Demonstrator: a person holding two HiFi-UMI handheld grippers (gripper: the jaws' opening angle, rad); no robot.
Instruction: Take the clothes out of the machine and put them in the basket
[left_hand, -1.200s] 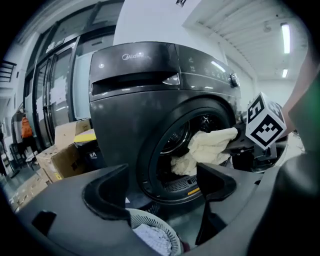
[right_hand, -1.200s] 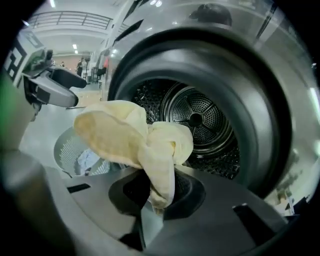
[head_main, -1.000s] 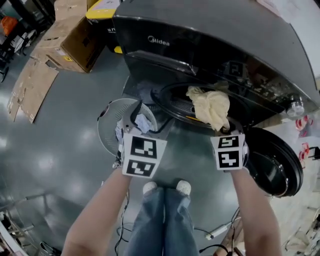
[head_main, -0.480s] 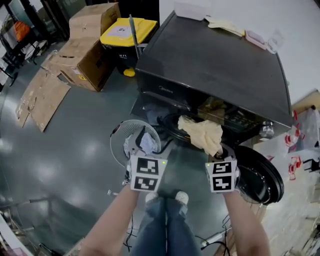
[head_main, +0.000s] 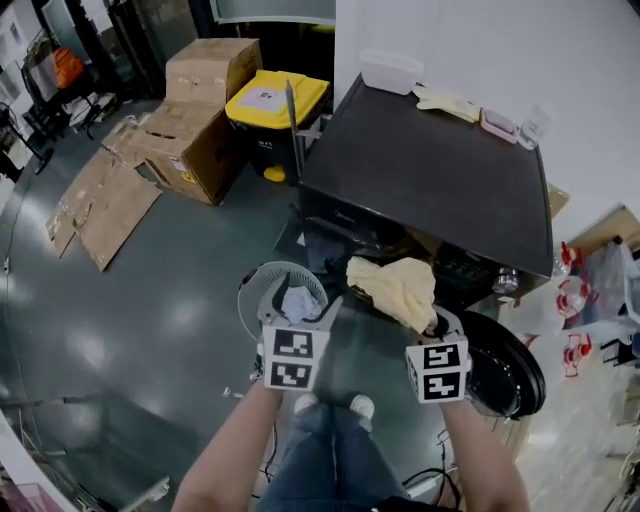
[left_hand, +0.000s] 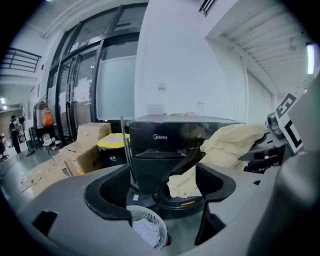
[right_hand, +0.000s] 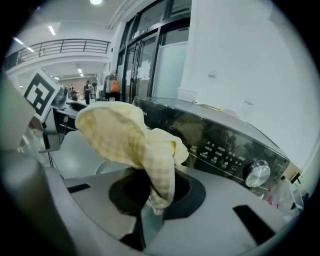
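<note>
In the head view a pale yellow cloth (head_main: 395, 285) hangs in front of the black washing machine (head_main: 430, 170), above its open drum. My right gripper (head_main: 435, 325) is shut on the cloth's near end. In the right gripper view the cloth (right_hand: 130, 140) bunches over the pinched jaws of the right gripper (right_hand: 152, 210). My left gripper (head_main: 298, 312) stands open and empty above the white basket (head_main: 262, 295), which holds a pale grey garment (head_main: 298, 300). The left gripper view shows the basket (left_hand: 156, 216) low between the jaws, and the yellow cloth (left_hand: 230, 145) at the right.
The round machine door (head_main: 510, 365) hangs open at the right. Cardboard boxes (head_main: 195, 110), a yellow-lidded bin (head_main: 275, 100) and flattened cardboard (head_main: 100, 200) lie to the left. A clear tub (head_main: 390, 72) sits on the machine's top. My feet (head_main: 330, 405) are just behind the grippers.
Both grippers have risen and drawn back from the machine. The yellow cloth has come up out of the drum with the right gripper. The left jaws stay open over the basket.
</note>
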